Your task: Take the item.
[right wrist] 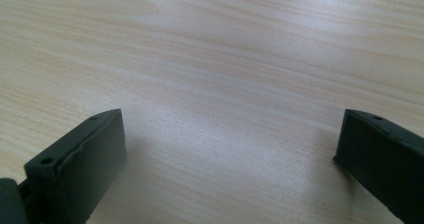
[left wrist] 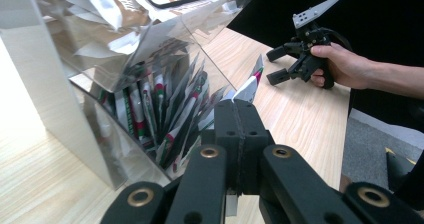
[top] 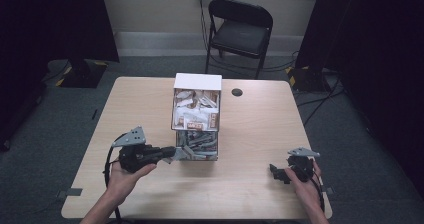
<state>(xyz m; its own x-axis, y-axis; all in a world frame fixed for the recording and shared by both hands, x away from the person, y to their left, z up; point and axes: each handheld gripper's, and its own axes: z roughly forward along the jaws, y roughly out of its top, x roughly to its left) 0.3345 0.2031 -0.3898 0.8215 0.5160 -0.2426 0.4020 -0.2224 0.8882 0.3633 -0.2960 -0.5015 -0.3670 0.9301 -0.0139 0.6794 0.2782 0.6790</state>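
Note:
A clear two-tier box (top: 196, 81) stands mid-table. White and brown sachets (top: 196, 111) fill its upper tier, and slim grey sachets with red and green marks (left wrist: 165, 109) stand in the lower one. My left gripper (top: 171, 154) is at the lower tier's front left corner. In the left gripper view its jaws (left wrist: 240, 109) are shut on one slim sachet (left wrist: 251, 85), whose white tip pokes out above them. My right gripper (top: 276, 173) rests near the table's front right, held by a hand (left wrist: 345, 64). It stands open over bare wood (right wrist: 230, 149) with nothing between its fingers.
A small black round disc (top: 237, 92) sits in the tabletop behind the box to its right. A black folding chair (top: 240, 31) stands beyond the far edge. Dark curtains hang on both sides. Bare tabletop (top: 250, 134) lies between the box and my right gripper.

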